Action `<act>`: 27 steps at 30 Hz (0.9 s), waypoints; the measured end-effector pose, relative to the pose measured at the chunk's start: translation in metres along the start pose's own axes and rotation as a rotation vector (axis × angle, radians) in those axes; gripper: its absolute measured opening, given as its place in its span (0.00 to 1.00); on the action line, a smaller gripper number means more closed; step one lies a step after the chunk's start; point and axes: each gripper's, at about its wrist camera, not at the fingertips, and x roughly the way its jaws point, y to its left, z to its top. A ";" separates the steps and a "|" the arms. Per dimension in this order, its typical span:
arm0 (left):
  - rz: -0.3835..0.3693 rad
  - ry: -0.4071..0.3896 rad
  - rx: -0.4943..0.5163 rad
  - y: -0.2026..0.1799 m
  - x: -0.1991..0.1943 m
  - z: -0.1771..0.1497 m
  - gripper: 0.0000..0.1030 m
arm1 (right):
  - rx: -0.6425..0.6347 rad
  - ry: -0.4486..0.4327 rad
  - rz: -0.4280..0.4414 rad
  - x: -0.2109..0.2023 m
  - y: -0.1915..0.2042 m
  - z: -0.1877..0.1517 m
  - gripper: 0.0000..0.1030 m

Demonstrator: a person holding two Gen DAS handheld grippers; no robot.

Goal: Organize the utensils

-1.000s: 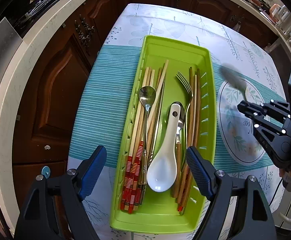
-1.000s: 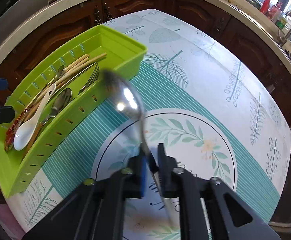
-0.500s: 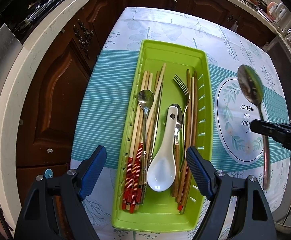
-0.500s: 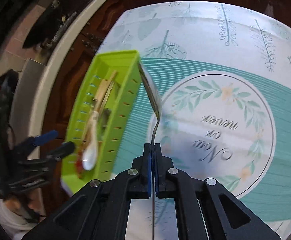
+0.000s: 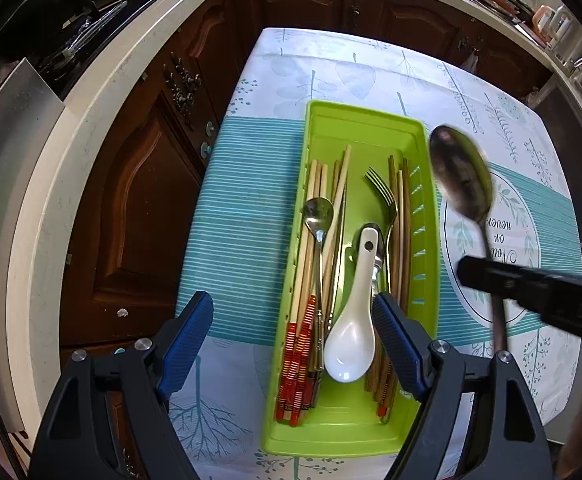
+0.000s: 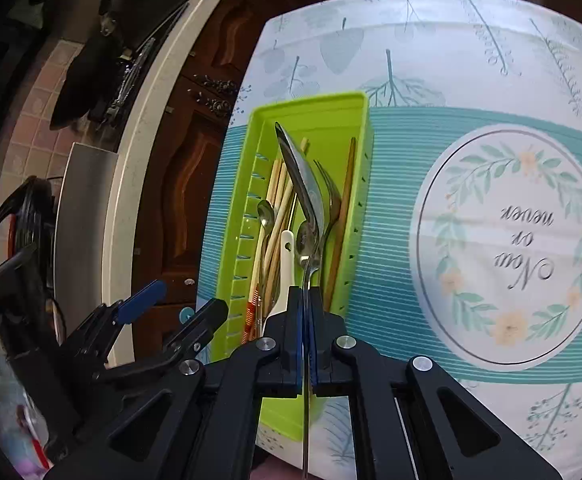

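Spoon (image 6: pixel 303 184) clamped by its handle in right gripper (image 6: pixel 304 332), bowl sticking forward past the fingertips, in the air above the tray (image 6: pixel 311 108); in the left view the spoon (image 5: pixel 461 178) sits over the tray's (image 5: pixel 365 114) right wall. Left gripper (image 5: pixel 293 340) spread wide, holding nothing, hovering over the tray's near end. Tray already holds chopsticks (image 5: pixel 305 280), fork (image 5: pixel 383 196), white spoon (image 5: pixel 351 332) and small spoon (image 5: pixel 318 216), all lengthwise. Step looks like lowering the spoon into the tray. To do it well: line the handle up with the tray's long axis, come down in the gap ahead of the fingers beside the fork, get low before releasing so it doesn't bounce, avoid catching the rim or wall. Left gripper should keep out of the drop path
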 end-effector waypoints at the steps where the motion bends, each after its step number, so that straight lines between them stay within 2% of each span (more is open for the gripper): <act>1: 0.000 -0.001 0.000 0.001 0.000 0.000 0.78 | 0.011 0.002 -0.001 0.006 0.002 0.000 0.02; 9: -0.013 -0.002 0.002 0.010 0.003 0.000 0.78 | 0.080 0.030 -0.054 0.048 0.000 0.001 0.04; 11: -0.015 0.001 0.007 0.011 0.004 0.000 0.78 | 0.068 0.024 -0.049 0.050 0.001 0.001 0.11; 14: -0.019 0.006 0.015 0.011 0.006 -0.001 0.80 | 0.049 -0.006 -0.059 0.048 0.008 -0.001 0.18; 20: -0.031 0.009 0.034 0.007 0.008 -0.003 0.84 | 0.045 -0.028 -0.079 0.036 0.007 -0.009 0.18; 27: -0.055 0.011 0.058 -0.002 0.006 -0.008 0.94 | 0.044 -0.055 -0.110 0.023 -0.004 -0.025 0.18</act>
